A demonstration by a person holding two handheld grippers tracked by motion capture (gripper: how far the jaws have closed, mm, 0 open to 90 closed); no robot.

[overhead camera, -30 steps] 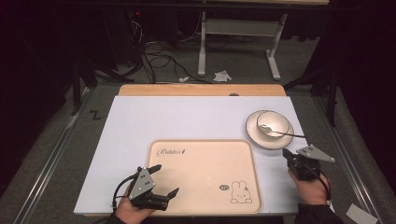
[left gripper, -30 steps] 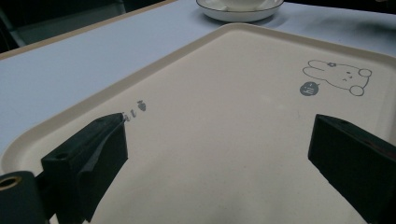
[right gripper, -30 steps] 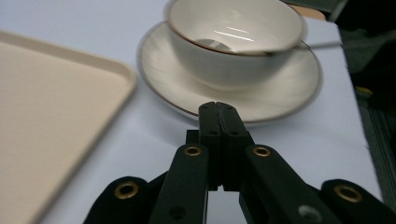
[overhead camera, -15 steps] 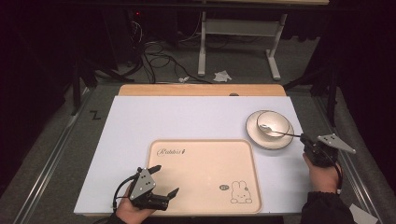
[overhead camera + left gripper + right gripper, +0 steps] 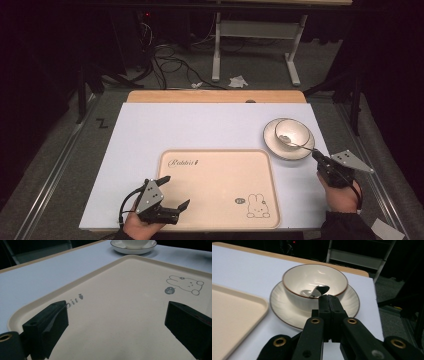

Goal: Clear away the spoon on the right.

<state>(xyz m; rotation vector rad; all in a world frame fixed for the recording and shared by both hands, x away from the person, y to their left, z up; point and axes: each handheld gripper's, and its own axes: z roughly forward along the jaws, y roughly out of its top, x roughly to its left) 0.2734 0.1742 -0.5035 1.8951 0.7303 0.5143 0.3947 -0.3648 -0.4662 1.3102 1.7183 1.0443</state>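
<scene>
Right tool (image 5: 320,159), pinching the spoon (image 5: 296,144) handle, has swung back toward the worktop's right edge; spoon tip now in bowl (image 5: 294,131). Left tool (image 5: 172,192) spread over tray (image 5: 220,165).

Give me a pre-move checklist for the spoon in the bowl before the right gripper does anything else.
1. Right gripper shut on the spoon handle: ok.
2. Spoon's head inside the bowl, not outside the rim: ok.
3. Bowl seated upright on its saucer: ok.
4. Saucer fully on the white table, beside the tray: ok.
5. Left gripper open, over the tray, away from the bowl: ok.
6. Anything in the spoon's head: cannot tell.
</scene>
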